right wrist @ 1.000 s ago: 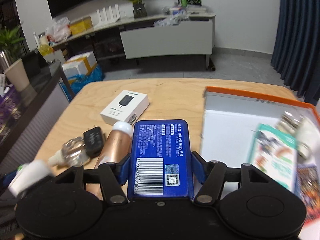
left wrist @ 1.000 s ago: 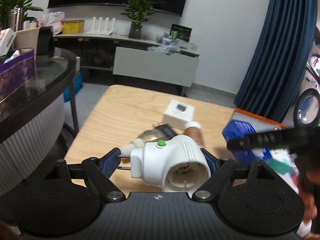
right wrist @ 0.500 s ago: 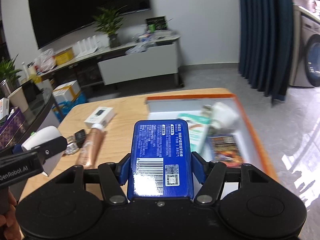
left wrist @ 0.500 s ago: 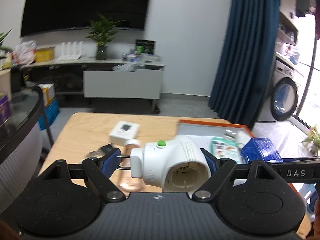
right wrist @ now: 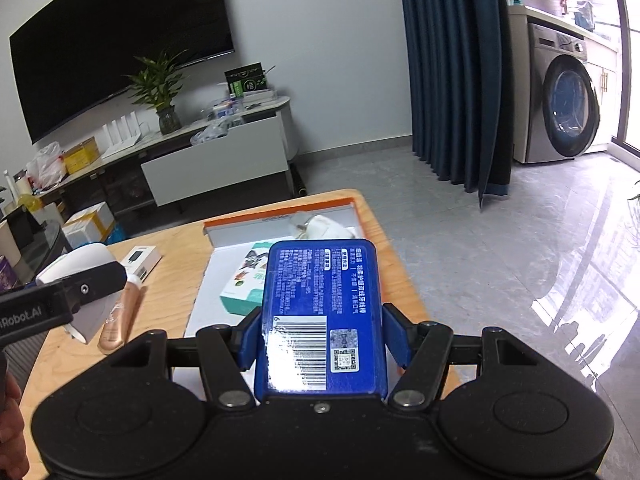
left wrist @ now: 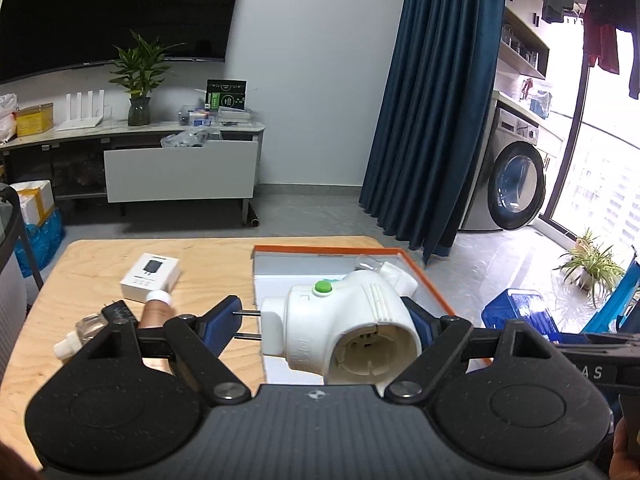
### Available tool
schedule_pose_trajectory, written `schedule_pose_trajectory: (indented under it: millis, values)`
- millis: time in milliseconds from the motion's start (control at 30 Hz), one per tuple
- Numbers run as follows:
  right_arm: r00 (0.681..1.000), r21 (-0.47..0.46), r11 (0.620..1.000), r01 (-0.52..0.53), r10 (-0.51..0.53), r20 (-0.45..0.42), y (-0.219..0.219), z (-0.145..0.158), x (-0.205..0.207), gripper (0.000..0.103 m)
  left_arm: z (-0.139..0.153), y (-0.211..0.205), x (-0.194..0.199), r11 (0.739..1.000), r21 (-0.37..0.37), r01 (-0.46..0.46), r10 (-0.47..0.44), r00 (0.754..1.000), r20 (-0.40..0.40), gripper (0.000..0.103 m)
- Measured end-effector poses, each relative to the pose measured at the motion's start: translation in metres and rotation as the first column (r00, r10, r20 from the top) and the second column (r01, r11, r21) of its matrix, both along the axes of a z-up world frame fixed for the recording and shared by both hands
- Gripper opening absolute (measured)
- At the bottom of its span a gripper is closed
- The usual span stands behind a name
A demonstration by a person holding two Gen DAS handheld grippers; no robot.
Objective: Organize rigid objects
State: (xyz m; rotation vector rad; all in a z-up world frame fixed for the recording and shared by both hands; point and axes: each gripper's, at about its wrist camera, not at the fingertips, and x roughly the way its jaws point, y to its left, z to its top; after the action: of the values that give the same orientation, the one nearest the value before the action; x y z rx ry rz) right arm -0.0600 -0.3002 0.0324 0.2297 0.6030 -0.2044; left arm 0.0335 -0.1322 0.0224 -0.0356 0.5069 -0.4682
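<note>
My left gripper [left wrist: 320, 320] is shut on a white plug adapter [left wrist: 344, 332] with a green button, held above the near left part of the orange-rimmed white tray [left wrist: 320, 249]. My right gripper [right wrist: 320, 340] is shut on a blue flat box [right wrist: 324, 312] with a barcode, held above the tray [right wrist: 280, 206]. The left gripper with the adapter [right wrist: 86, 276] shows at the left of the right wrist view. A teal-white packet [right wrist: 246, 284] and a white object [right wrist: 324, 226] lie in the tray.
On the wooden table [left wrist: 208, 252] left of the tray lie a small white charger box [left wrist: 150, 277], a copper tube with a white cap [left wrist: 156, 312], a clear bottle [left wrist: 80, 332] and a black key fob [left wrist: 118, 312]. The table edge is just right of the tray.
Both grippers have swung right and risen, from over the loose items to over the tray. Each still holds its object.
</note>
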Motion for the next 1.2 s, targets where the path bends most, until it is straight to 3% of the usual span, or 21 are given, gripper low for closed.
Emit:
schedule_pose_trajectory:
  millis: [1200]
  values:
    - [1.000, 0.018, 0.999, -0.029, 0.029, 0.012, 0.004, 0.002, -0.002, 0.075, 0.003, -0.012, -0.010, 0.999, 0.027, -0.026, 0.027, 0.999, -0.022, 0.085]
